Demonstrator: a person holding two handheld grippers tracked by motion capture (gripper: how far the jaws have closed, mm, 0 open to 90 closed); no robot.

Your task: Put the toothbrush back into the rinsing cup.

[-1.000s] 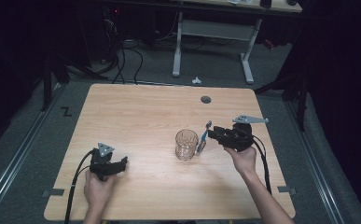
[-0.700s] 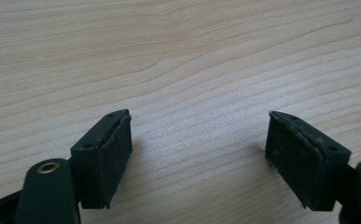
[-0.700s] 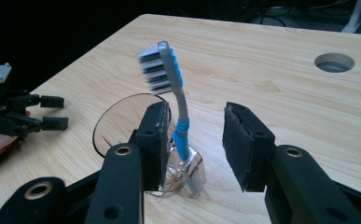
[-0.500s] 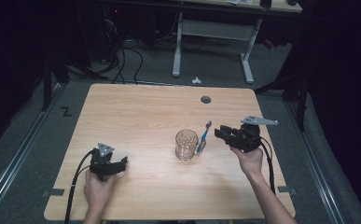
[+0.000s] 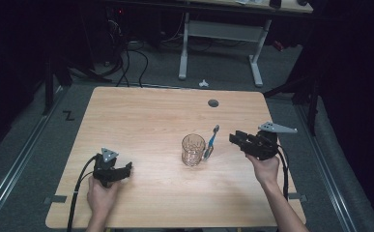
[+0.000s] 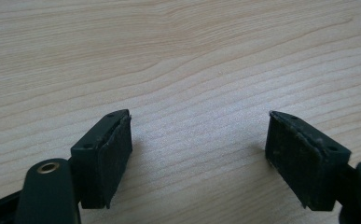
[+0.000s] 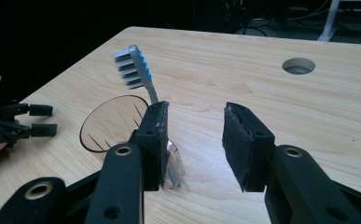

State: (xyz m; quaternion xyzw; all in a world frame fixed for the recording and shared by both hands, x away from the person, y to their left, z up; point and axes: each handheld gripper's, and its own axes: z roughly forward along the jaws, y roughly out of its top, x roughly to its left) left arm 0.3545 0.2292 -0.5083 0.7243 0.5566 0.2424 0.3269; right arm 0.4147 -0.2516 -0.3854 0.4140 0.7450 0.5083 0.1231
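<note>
since the earlier frame the right gripper point(image 5: 237, 140) has drawn back toward 3 o'clock, away from the glass mug point(image 5: 194, 150), while the left gripper point(image 5: 126, 170) has kept its place at the desk's 7 o'clock corner. the right jaws stand apart with nothing between them; in the right gripper view the gap shows bare wood, and the mug's handle sits just past the left-hand pad. the left jaws also stand wide apart, empty, low over the desk point(image 6: 192, 56). the toothbrush point(image 5: 212, 140) leans at the mug's 3 o'clock side, its head up and tilted toward 1 o'clock; whether its foot rests inside the mug or against the handle cannot be told. the mug stands upright just right of the desk's centre. judging from this, the brush looks delivered and released, and what seems left is little: withdrawing the right hand to rest.
</note>
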